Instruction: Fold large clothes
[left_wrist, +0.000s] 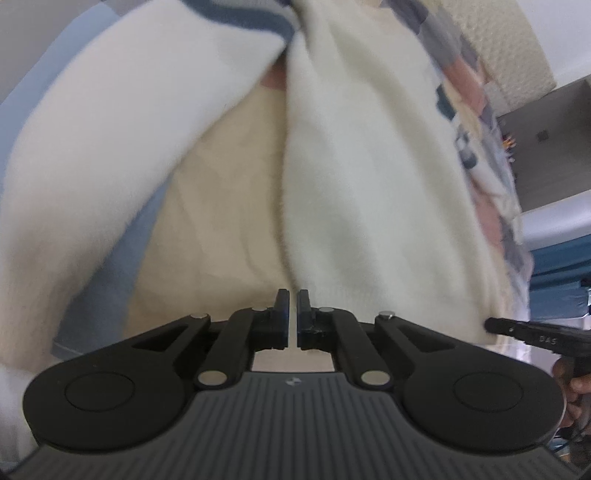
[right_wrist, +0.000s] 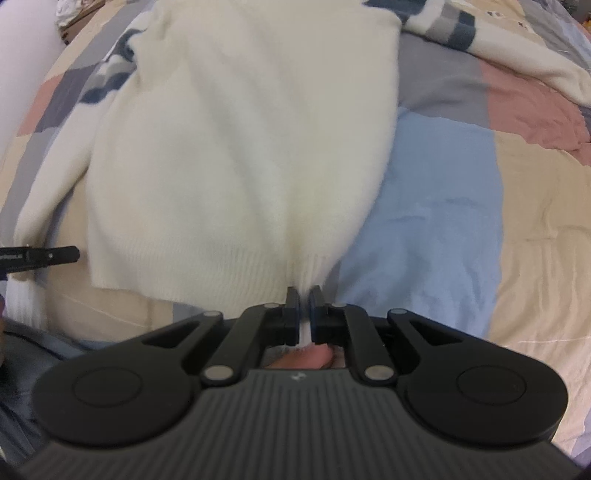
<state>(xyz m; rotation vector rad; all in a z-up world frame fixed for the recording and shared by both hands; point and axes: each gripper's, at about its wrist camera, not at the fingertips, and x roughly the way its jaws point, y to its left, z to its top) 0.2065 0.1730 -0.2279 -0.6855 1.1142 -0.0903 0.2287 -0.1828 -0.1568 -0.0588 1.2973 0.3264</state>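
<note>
Patchwork quilt (right_wrist: 443, 206), white wall (left_wrist: 554, 33)

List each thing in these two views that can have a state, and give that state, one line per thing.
Sweater: partly lifted, hem pinched, top still on the quilt.
Right hand-held gripper: shut on the sweater's ribbed hem.
Left hand-held gripper: shut on the sweater's edge.
Quilt: spread flat, slightly wrinkled.

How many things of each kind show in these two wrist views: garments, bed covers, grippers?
Cream knit sweater with blue-grey striped sleeves: 1
Patchwork quilt in blue, beige, pink and grey blocks: 1
Grippers: 2, the left gripper and the right gripper, which is closed on the sweater's ribbed hem
Total: 4
</note>
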